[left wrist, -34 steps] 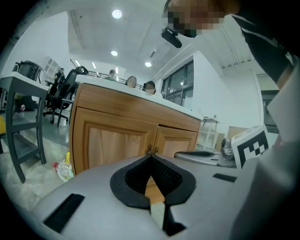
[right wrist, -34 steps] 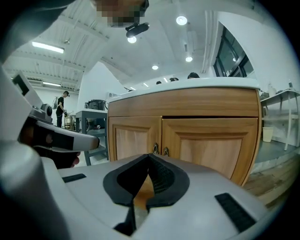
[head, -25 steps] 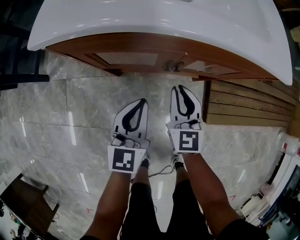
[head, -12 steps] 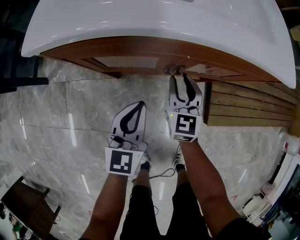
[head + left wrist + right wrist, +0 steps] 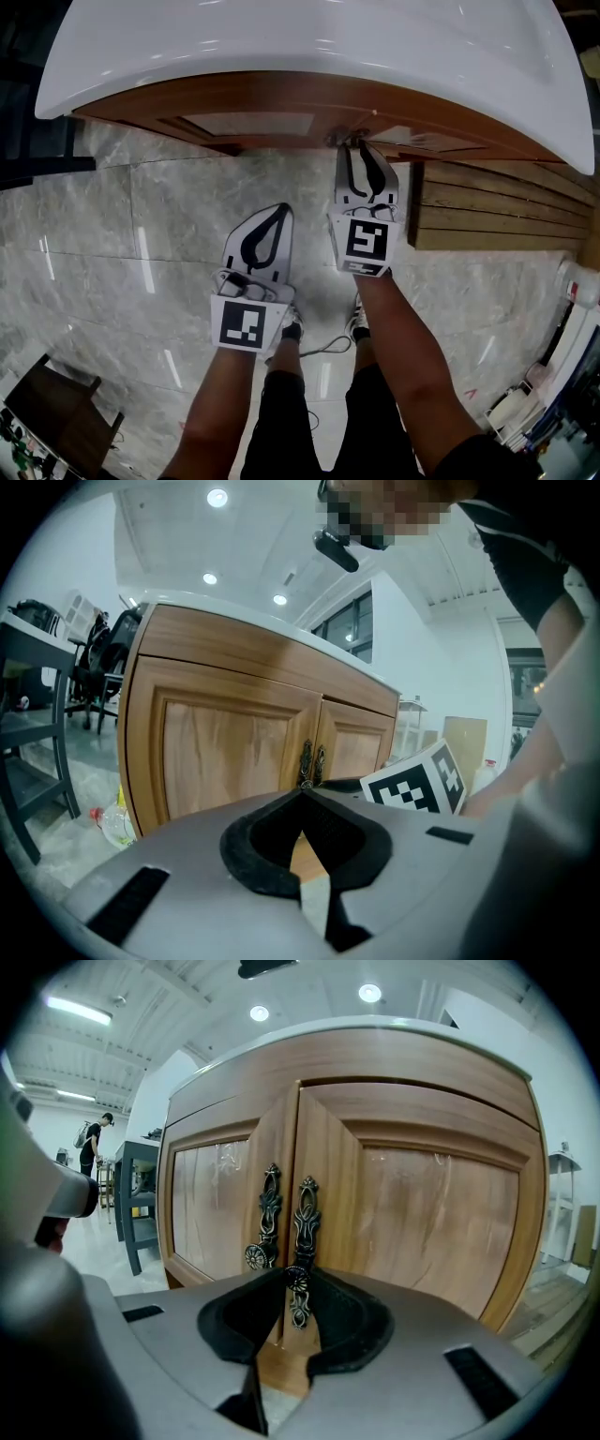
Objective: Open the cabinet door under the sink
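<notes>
A wooden cabinet (image 5: 253, 98) with two doors stands under a white sink (image 5: 309, 37). Each door carries an ornate dark metal handle plate with a round knob, side by side at the centre seam. My right gripper (image 5: 358, 142) reaches the seam. In the right gripper view its jaws (image 5: 296, 1274) are closing on the right door's knob (image 5: 298, 1280), which fills the gap between the tips. The left door's knob (image 5: 255, 1257) stays free beside them. My left gripper (image 5: 284, 208) hangs back over the floor, shut and empty, pointing at the cabinet (image 5: 234, 742).
A wooden slatted panel (image 5: 497, 216) lies on the floor right of the cabinet. The floor is grey marble tile (image 5: 112, 234). A dark table (image 5: 56, 412) stands at lower left, clutter at lower right. A crumpled plastic bag (image 5: 112, 822) lies left of the cabinet.
My right gripper has moved forward from over the floor to the cabinet's centre seam, and its jaws have parted around the right door's knob. The left gripper has stayed in place.
</notes>
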The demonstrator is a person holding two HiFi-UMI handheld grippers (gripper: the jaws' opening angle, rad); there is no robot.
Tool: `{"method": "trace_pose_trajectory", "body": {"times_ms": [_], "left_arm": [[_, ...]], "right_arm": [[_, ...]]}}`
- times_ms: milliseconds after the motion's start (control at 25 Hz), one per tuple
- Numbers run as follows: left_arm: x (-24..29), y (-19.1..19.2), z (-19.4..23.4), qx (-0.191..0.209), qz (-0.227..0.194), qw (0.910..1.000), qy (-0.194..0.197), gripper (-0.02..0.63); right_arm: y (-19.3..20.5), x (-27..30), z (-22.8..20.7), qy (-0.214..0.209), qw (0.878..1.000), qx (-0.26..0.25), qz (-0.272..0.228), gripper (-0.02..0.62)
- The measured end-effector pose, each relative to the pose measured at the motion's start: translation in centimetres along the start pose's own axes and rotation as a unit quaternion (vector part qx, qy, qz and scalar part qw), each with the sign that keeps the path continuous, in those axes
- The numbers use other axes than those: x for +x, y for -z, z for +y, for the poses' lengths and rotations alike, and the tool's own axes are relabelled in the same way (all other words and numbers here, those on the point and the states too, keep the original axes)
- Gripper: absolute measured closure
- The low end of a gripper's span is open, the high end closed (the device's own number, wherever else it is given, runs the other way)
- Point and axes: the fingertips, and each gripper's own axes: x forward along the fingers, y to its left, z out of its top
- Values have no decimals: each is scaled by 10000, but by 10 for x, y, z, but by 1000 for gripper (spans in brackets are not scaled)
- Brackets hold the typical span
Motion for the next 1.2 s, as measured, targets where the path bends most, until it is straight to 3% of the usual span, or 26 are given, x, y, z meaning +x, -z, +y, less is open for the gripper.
{"method": "trace_pose_trajectory", "body": {"times_ms": [680,1200], "left_arm": [[-9,7,-8,48,115,9999,38,595],[-14,10,-32,72,144,9999,38,595]], "right_arm": [[1,-9,0,-27,9996,274,60,503],[7,-36,3,-440,9988,205,52,503]]}}
